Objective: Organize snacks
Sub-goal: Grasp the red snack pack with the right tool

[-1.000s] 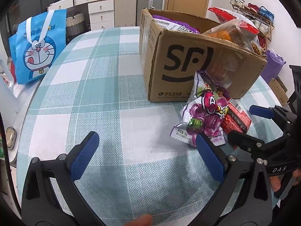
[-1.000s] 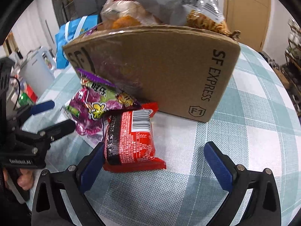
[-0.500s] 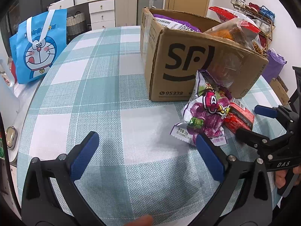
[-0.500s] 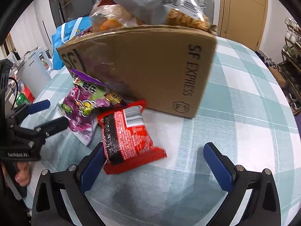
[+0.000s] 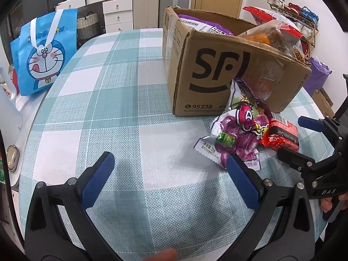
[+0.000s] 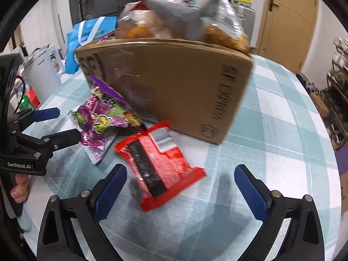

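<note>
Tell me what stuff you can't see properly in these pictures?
- Box inside: both views show only the top snack bags; its walls hide the rest.
- Red pack: blurred in the right view, print unreadable; half hidden behind the purple pack in the left view.
- Box lettering: smeared by blur in the right view.

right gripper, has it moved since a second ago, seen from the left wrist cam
Yes. In the left wrist view the right gripper has drawn back toward the right, away from the purple snack bag, exposing more of the red packet.

Two loose snack packets — one purple (image 5: pixel 239 130), one red (image 6: pixel 158 163) — one cardboard box (image 5: pixel 217 76), one blue bag (image 5: pixel 41 54).
</note>
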{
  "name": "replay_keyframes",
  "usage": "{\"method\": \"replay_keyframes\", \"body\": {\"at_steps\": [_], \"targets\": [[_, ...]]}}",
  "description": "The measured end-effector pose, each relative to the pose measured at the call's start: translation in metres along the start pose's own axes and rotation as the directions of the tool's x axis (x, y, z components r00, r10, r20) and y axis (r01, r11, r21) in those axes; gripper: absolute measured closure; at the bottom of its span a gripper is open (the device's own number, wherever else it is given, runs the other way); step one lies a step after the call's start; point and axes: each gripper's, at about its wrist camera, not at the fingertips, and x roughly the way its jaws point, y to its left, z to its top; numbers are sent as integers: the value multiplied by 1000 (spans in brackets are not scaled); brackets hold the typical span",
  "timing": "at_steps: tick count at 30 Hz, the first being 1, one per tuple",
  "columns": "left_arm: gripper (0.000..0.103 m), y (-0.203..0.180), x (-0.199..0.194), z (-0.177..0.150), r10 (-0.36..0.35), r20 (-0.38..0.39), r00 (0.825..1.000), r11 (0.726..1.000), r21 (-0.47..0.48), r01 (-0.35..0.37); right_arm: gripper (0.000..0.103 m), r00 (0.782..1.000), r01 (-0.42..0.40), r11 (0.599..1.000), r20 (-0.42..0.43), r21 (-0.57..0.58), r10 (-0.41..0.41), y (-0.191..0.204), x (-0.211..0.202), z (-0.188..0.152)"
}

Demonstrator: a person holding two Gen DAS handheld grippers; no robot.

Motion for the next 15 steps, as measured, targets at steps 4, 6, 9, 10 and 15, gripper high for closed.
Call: {"method": "replay_keyframes", "body": {"at_steps": [4, 6, 9, 10, 15], "targets": [[1, 1, 0, 0, -1, -1, 1000, 1000, -3, 1, 28, 999, -28, 999, -18, -34, 27, 12, 2, 0], [1, 1, 0, 0, 0, 0, 1000, 1000, -2, 0, 36, 1000, -27, 999, -9, -35, 27, 14, 0, 0], [1, 0, 0, 0, 2, 1, 1000, 1000, -1, -2, 47, 999, -37, 999, -10, -28, 37, 12, -4, -4], [1, 0, 0, 0, 1, 2, 1000, 1000, -1, -1, 54, 999, -36, 999, -11, -28, 35, 11, -5, -5], [1, -1, -2, -1, 4, 9, 1000, 1000, 6, -4, 56, 999, -41, 999, -25, -19, 40, -1, -17, -15]]}}
